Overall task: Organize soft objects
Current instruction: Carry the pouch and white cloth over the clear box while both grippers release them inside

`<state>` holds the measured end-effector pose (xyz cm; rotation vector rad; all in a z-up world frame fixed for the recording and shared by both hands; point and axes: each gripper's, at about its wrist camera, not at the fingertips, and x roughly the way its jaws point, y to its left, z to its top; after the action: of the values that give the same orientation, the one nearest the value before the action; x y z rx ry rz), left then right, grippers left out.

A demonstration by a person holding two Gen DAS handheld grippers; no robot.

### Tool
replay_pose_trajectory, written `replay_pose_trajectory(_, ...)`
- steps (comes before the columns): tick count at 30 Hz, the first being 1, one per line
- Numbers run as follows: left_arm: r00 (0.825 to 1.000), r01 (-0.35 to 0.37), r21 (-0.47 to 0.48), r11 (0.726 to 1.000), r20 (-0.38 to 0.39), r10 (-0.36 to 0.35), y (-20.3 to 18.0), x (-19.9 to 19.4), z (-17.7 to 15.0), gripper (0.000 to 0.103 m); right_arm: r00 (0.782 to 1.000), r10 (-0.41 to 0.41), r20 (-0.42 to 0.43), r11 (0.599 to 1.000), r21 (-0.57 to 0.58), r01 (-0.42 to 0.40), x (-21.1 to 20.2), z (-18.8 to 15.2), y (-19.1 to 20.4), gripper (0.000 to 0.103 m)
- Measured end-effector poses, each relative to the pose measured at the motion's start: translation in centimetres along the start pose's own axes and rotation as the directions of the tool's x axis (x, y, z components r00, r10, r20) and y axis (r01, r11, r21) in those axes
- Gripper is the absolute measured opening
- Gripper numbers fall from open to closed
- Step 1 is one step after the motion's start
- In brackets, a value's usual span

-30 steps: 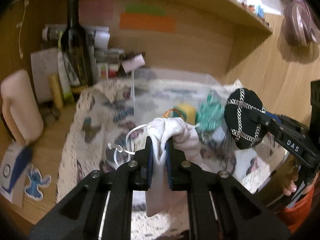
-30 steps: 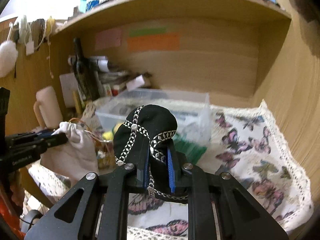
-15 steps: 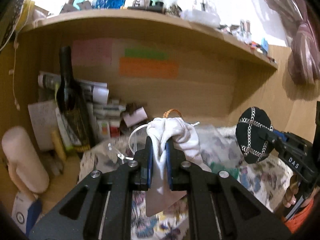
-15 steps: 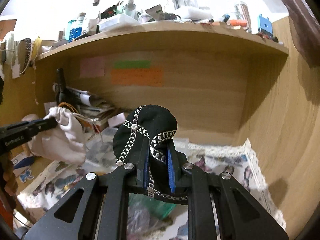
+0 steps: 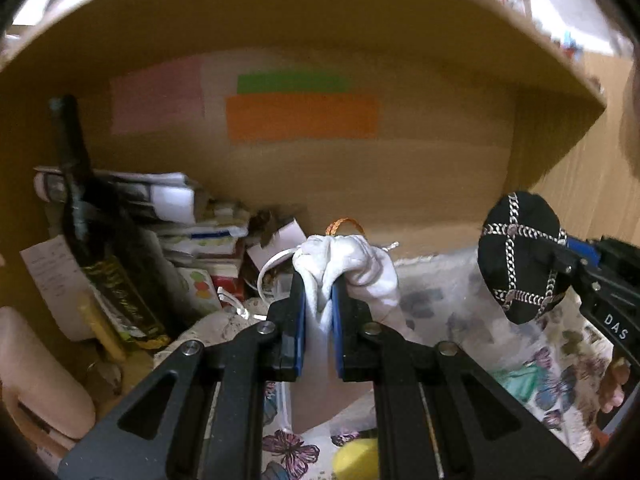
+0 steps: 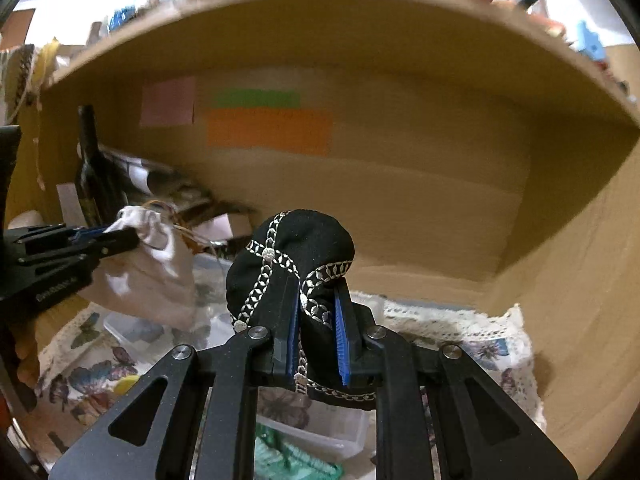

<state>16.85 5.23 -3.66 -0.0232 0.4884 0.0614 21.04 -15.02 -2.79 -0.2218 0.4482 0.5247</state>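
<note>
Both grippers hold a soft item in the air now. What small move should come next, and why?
Probably lower the right gripper, shut on the black pouch, toward the clear plastic box visible just beneath it; the pouch hangs clear above the box, with green fabric already inside.

We record a wooden desk alcove (image 6: 420,208) whose surface is covered by a white lace-edged cloth with butterfly print (image 6: 472,332). On that cloth sits a clear plastic bin (image 6: 320,428) holding a green knitted item (image 6: 288,464); a yellow object (image 5: 356,460) lies low in the left wrist view. At the left, directly on the wood, a dark wine bottle (image 5: 100,256) stands upright against a stack of papers and boxes (image 5: 188,220). An upper shelf (image 6: 320,12) carries blurred clutter.
</note>
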Motion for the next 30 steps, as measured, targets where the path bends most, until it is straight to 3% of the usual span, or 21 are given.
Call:
replay_pose_trajectory(10, 0.984, 0.049, 0.028, 0.998, -0.170, -0.044, -1.3, 5.3, -1.7, 0.011, 0.984, 0.044, -0.171, 0.998, -0.027, -0.049, 5.5, -1.7, 0.5, 0.014)
replay_pose_trajectory(22, 0.951, 0.109, 0.048, 0.993, -0.297, -0.090, -2.6, 7.5, -3.5, 0.011, 0.955, 0.092, -0.280, 0.993, -0.040, -0.108, 8.0, -3.0, 1.3, 0.017)
replay_pose_trajectory(28, 0.948, 0.126, 0.035, 0.991, -0.299, -0.110, -2.3, 6.9, -3.1, 0.017, 0.958, 0.097, -0.268, 0.994, -0.020, -0.106, 7.4, -2.7, 1.1, 0.029)
replay_pose_trajectory(30, 0.945, 0.123, 0.015, 0.992, -0.307, -0.112, -2.1, 6.3, -2.9, 0.023, 0.967, 0.091, -0.237, 0.995, -0.012, -0.096, 6.6, -2.2, 0.9, 0.043)
